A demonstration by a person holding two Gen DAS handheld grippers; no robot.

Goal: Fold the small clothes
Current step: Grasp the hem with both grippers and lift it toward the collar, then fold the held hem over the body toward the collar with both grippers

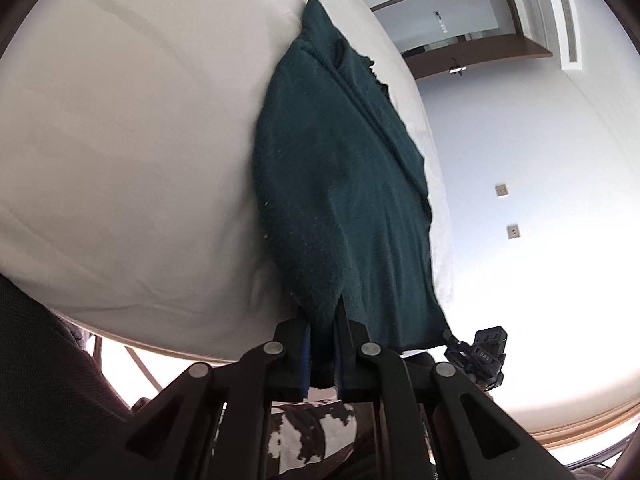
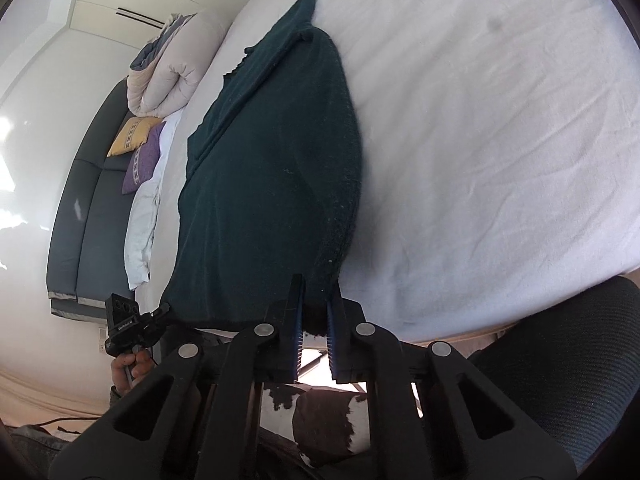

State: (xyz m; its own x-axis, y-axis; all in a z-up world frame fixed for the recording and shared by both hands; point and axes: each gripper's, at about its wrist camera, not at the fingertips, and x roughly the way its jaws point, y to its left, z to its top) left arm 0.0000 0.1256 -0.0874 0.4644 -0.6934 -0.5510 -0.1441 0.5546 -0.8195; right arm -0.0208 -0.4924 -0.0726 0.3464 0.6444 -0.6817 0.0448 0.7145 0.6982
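The dark teal, fleecy knit garment lies on the white, lightly creased bed sheet, with its long axis running straight away from both grippers toward the far end of the bed. Its near hem is held at two corners. The left gripper pinches one near corner between its blue-edged black fingers; the right gripper pinches the other near corner in the same manner. Each gripper appears in the other's view at the opposite corner of the hem, so the two stand level and neither is nearer the cloth.

The coming move probably turns on this axis — the hem would travel forward along it to meet the far end (judgement only).

- Material: soft, matte and nappy, flecked with pale lint; likely limp and clingy.
- Shape: a broad panel narrowing to a point at the far end, with a raised lengthwise ridge and one ragged edge — apparently already doubled.
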